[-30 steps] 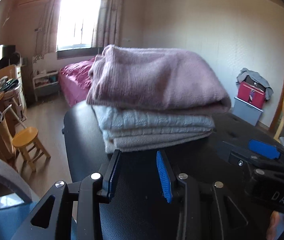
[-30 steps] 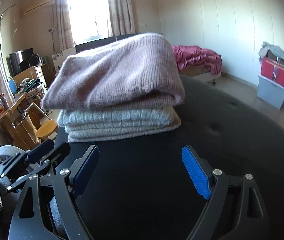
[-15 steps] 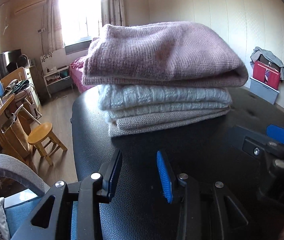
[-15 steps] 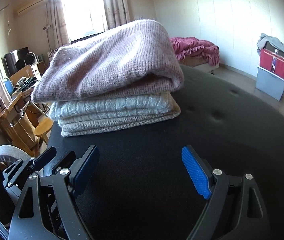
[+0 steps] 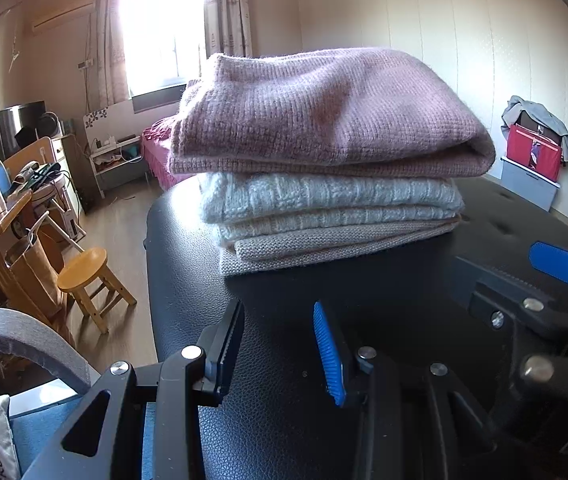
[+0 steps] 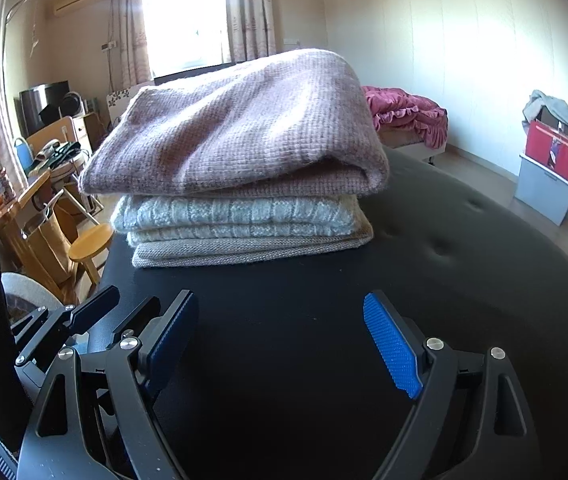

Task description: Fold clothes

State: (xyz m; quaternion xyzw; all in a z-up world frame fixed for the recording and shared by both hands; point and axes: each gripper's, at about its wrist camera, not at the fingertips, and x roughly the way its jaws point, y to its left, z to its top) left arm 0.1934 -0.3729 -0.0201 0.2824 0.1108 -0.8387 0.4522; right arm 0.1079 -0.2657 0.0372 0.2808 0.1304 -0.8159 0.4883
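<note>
On the black padded top (image 5: 188,248) in front of me, a stack of three folded sweaters is sitting: a pink sweater (image 5: 323,116) on top, a white sweater (image 5: 323,196) under it, and a beige sweater (image 5: 323,244) at the bottom. My left gripper (image 5: 280,344) is hanging just short of the stack with its jaws partly open, and nothing is sitting between them. My right gripper (image 6: 284,340) is hanging near the stack too, jaws wide apart and holding nothing. The stack is hiding most of the bed (image 6: 407,116) behind it. The window (image 5: 156,28) is glaring so bright I am not seeing anything outside. A wooden stool (image 5: 88,276) is standing on the floor to the left
</note>
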